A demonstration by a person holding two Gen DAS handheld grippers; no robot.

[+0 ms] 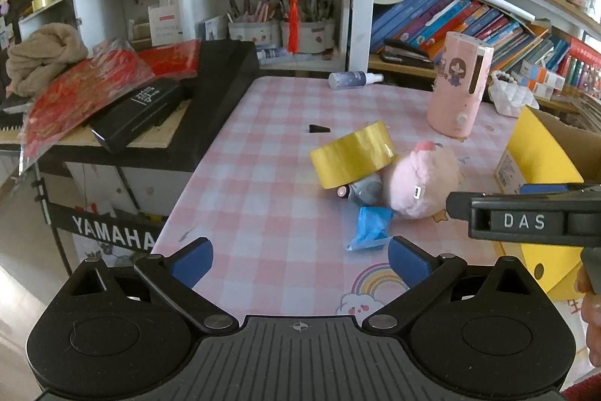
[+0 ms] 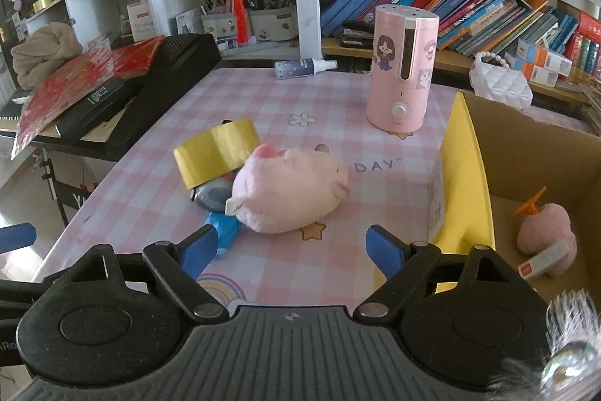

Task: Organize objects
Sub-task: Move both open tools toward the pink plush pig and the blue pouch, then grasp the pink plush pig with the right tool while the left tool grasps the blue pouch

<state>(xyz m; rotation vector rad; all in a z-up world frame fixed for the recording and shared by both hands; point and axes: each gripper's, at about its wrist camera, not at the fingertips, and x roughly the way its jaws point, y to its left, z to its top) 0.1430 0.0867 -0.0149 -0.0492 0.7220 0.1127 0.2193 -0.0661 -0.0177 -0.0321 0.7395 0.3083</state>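
Observation:
A pink plush toy (image 2: 289,190) lies on the pink checked table (image 2: 330,96), with a roll of gold tape (image 2: 218,155) leaning on a grey object (image 2: 214,196) and a blue wrapper (image 2: 225,232) beside it. My right gripper (image 2: 293,250) hovers open just in front of the plush, nothing between its blue pads. In the left wrist view the same gold tape (image 1: 353,156), plush (image 1: 422,183) and blue wrapper (image 1: 370,230) lie ahead of my left gripper (image 1: 300,262), which is open and empty. The right gripper's body (image 1: 526,217) shows at that view's right edge.
A cardboard box (image 2: 526,153) with a yellow flap stands at the right, holding a small pink toy (image 2: 546,235). A pink humidifier (image 2: 402,70) and a spray bottle (image 2: 304,67) sit farther back. A black keyboard (image 1: 210,89) with clutter is on the left; bookshelves rise behind.

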